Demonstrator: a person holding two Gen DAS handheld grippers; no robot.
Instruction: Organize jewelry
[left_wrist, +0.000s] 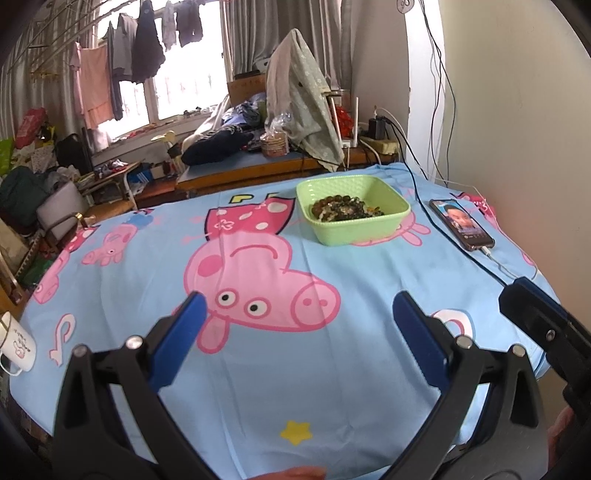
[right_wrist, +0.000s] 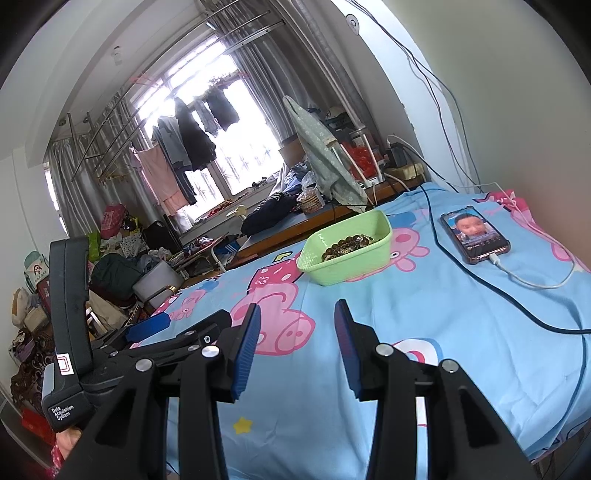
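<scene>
A light green plastic basket (left_wrist: 384, 221) stands on the far side of the table and holds a heap of dark and amber bead bracelets (left_wrist: 345, 208). It also shows in the right wrist view (right_wrist: 364, 258), with the beads (right_wrist: 347, 246) inside. My left gripper (left_wrist: 299, 314) is open and empty, low over the blue cartoon-pig tablecloth (left_wrist: 147, 280), well short of the basket. My right gripper (right_wrist: 297, 325) is open and empty beside it; its finger shows at the right edge of the left wrist view (left_wrist: 532, 299).
A phone (left_wrist: 461, 223) with a lit screen lies right of the basket, plugged into a white cable, with a black cable (right_wrist: 517, 306) running across the cloth. A white mug (left_wrist: 16, 343) stands at the left table edge. A cluttered desk and hanging clothes lie beyond.
</scene>
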